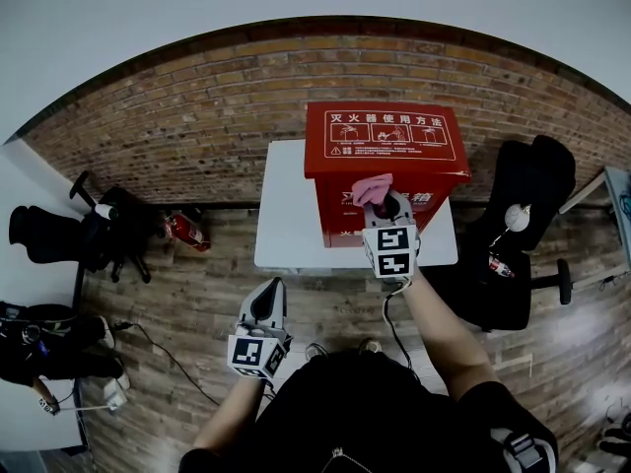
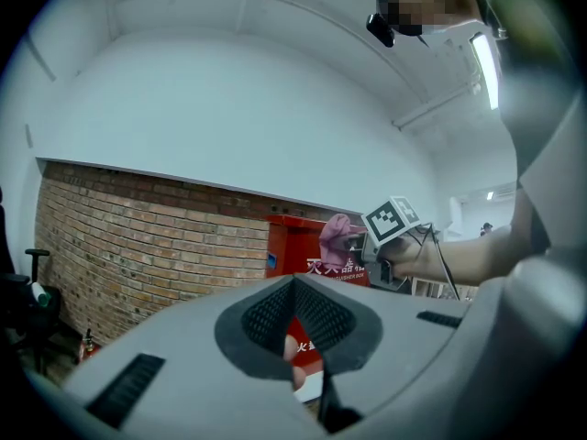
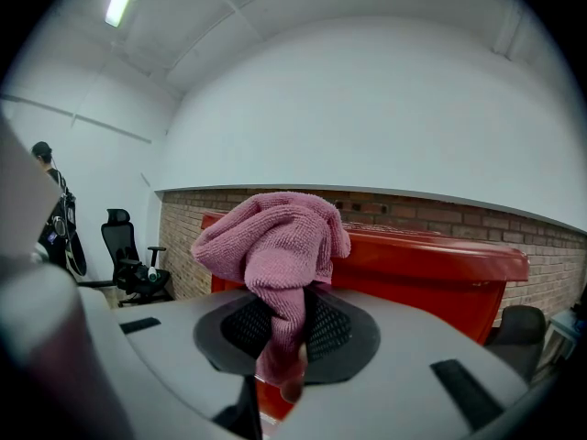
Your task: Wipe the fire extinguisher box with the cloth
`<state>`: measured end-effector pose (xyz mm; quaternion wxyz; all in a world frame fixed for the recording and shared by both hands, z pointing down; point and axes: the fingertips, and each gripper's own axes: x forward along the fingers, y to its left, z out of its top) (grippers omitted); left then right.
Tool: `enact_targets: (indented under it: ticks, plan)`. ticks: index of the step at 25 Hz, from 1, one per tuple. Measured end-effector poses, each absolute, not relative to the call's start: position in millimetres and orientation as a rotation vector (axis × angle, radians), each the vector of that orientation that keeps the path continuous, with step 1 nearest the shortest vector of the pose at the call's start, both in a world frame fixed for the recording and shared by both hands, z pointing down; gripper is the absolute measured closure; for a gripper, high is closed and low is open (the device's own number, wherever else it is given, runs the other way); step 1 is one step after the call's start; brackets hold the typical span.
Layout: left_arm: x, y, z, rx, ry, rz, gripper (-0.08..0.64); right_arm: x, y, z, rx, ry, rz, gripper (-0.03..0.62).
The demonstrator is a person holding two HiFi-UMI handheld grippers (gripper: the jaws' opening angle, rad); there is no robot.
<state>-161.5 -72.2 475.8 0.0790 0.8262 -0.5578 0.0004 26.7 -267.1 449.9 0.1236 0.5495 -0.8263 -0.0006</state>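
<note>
My right gripper (image 1: 386, 203) jaws clamp the cloth (image 1: 373, 188) at the closed fire extinguisher box (image 1: 385, 141), contents unseen. My left gripper (image 1: 268, 294), at 7 o'clock of it, has its jaws together, empty.

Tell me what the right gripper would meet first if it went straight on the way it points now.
The fire extinguisher box, near its upper front edge. The pink cloth clamped in the right gripper bulges ahead of the jaws, so it likely touches first; depth is unclear.

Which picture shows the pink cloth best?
The right gripper view: the pink cloth fills the middle, pinched by the right gripper. The head view shows it small against the red box; the left gripper view, tiny.
</note>
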Motion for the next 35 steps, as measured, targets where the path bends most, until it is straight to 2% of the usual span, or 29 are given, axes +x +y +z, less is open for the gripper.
enact_targets:
  ticks: [35]
  plan:
    - [-199.5,-47.7,480.5,2.374,-1.759,-0.008,0.537,-66.5,-268.0,444.9,1.463,-2.514,0.023,0.517]
